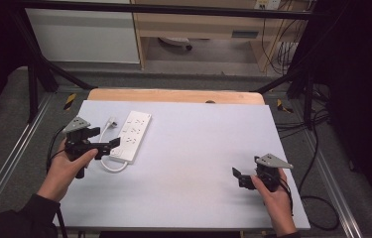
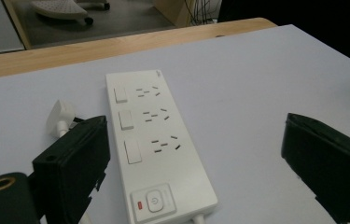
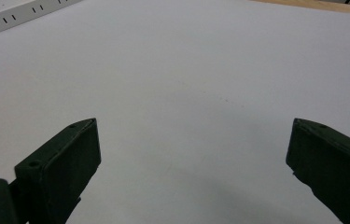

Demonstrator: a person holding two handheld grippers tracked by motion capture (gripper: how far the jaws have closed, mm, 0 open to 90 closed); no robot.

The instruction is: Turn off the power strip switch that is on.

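Observation:
A white power strip (image 1: 133, 134) lies at the table's left, with three switches, three socket groups and a power button at its near end (image 2: 156, 140). Its white plug (image 1: 112, 120) (image 2: 60, 114) lies just left of it, and the white cable (image 1: 115, 167) loops at the near end. My left gripper (image 1: 106, 139) (image 2: 195, 140) is open, its jaws on either side of the strip's near end without touching it. My right gripper (image 1: 238, 177) (image 3: 195, 135) hovers open over bare mat at the right, nothing between its jaws. A corner of the strip (image 3: 18, 11) shows far off.
A pale grey mat (image 1: 198, 148) covers the table, and a strip of wood (image 1: 173, 95) shows along the far edge. A black frame (image 1: 34, 74) and loose cables (image 1: 317, 148) surround the table. A cabinet and a chair base stand beyond.

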